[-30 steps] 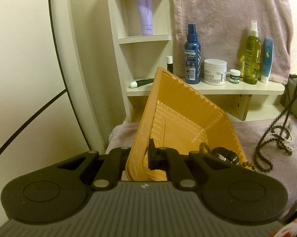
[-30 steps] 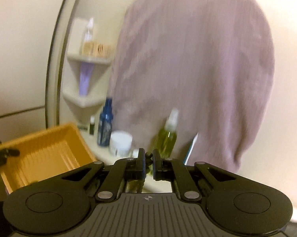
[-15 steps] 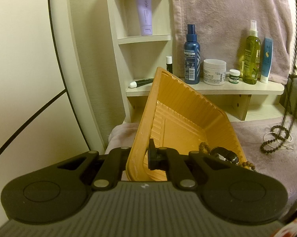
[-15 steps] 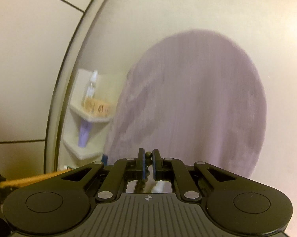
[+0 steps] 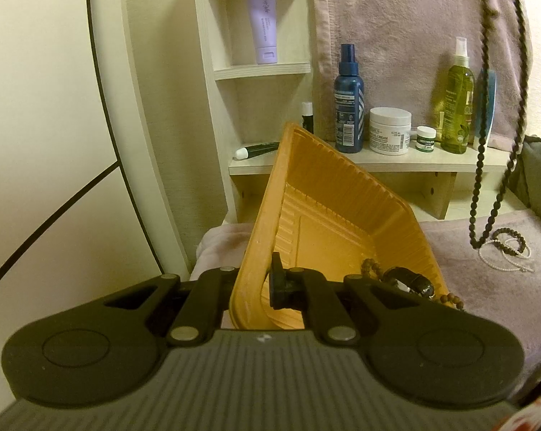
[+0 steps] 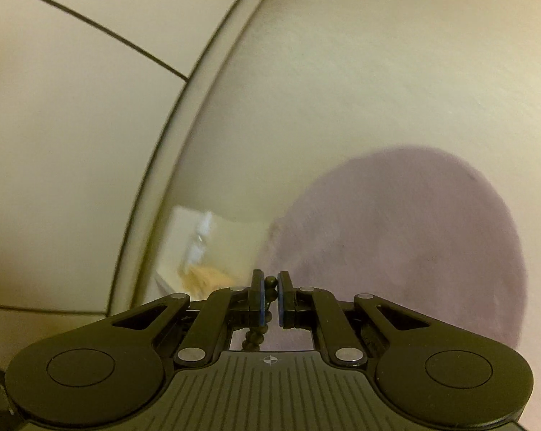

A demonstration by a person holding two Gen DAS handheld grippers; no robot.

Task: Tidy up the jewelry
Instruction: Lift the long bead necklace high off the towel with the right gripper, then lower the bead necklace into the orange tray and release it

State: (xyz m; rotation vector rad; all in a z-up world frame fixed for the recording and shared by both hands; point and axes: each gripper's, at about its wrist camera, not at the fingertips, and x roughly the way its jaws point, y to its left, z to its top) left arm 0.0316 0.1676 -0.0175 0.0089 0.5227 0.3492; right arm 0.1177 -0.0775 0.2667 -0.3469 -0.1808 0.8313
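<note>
From the left wrist, the left gripper (image 5: 261, 287) is clamped on the near rim of an orange tray (image 5: 328, 215), which it holds tilted above a mauve towel (image 5: 486, 287). Brown beads (image 5: 373, 267) and a dark bracelet (image 5: 408, 282) lie in the tray's low corner, just right of the jaws. At the right edge a dark bead necklace (image 5: 480, 165) hangs down, its lower loop close above a small pile of bracelets (image 5: 509, 248) on the towel.

From the right wrist, the right gripper (image 6: 269, 298) is closed on that necklace (image 6: 269, 282); beads sit between the pads and dangle beneath them. Wall and a towel fill the blurred background.
</note>
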